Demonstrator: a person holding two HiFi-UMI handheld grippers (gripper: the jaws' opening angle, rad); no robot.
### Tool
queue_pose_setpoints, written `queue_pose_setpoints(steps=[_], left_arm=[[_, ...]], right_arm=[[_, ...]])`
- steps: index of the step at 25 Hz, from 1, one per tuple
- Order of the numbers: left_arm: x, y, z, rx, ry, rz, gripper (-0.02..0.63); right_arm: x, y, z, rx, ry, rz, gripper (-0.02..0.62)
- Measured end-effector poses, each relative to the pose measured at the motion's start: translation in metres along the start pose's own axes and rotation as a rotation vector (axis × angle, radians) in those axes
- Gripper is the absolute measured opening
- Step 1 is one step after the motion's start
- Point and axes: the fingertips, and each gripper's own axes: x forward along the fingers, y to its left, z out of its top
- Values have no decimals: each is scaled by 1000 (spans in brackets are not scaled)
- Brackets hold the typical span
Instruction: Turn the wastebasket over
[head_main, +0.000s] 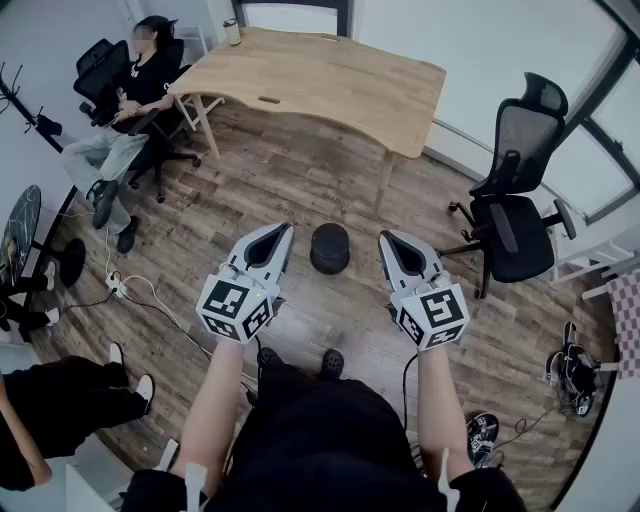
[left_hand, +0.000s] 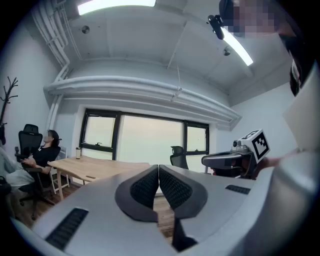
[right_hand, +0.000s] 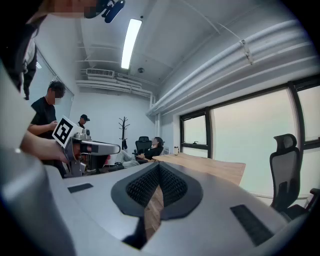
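Brown wood-plank floor (head_main: 300, 170) carries every item noted. A black round wastebasket (head_main: 329, 248) stands on it at centre, apart from the furniture. A light wooden bench (head_main: 320, 75) stands beyond it on pale legs. A black mesh office chair (head_main: 515, 205) is on the right. A second black office chair (head_main: 97, 62), occupied, is on the left. A white power strip (head_main: 117, 287) with trailing cables lies at left. A black-and-white sneaker (head_main: 482, 432) lies lower right.
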Motion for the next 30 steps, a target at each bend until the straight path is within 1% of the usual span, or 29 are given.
queue_pose_setpoints(steps=[8,13,18,26,30], left_arm=[[13,-11,-1,10,11,-6,18],[15,-14,-1,19,22,3,18],[14,-18,-8,12,45,23,18],[9,-5,-27,-20,83,47,18],[14,11,-39,-46,92,60,18]], right_arm=[[-4,-12,-1,2,-9,9,31],[-7,-18,-1,11,-23,12,31],[-7,-25,-6,86,-43,7,32],[5,-28,-27,113,5,7,32],[18,-33,-36,110,35,5,32]])
